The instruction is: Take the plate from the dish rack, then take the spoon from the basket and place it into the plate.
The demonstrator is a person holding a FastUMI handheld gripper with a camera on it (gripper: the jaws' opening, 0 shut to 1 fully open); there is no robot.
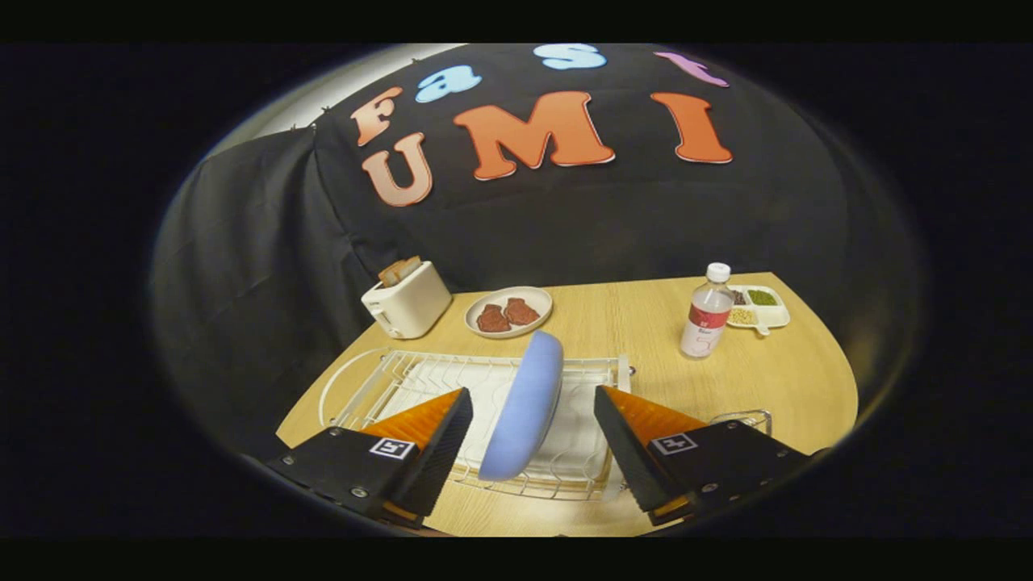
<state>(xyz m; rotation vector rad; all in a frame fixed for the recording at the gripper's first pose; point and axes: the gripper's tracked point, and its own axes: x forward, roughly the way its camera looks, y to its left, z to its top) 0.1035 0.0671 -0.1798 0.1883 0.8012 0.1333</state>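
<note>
Gripper (pixel 533 428) spread wide, fingers either side of blue plate (pixel 524 407), gap both sides, no contact. Plate upright on edge in white wire dish rack (pixel 420 387), rim toward cam. Rack near table (pixel 775 387) front edge; bare wood w/ room to right, out to bottle (pixel 708 311). Basket (pixel 746 420) mostly hidden behind right finger, only wire rim visible; spoon not made out. Beyond rack: toaster (pixel 406 298), plate w/ meat (pixel 508 311), sectioned tray (pixel 759 307) by far edge.
</note>
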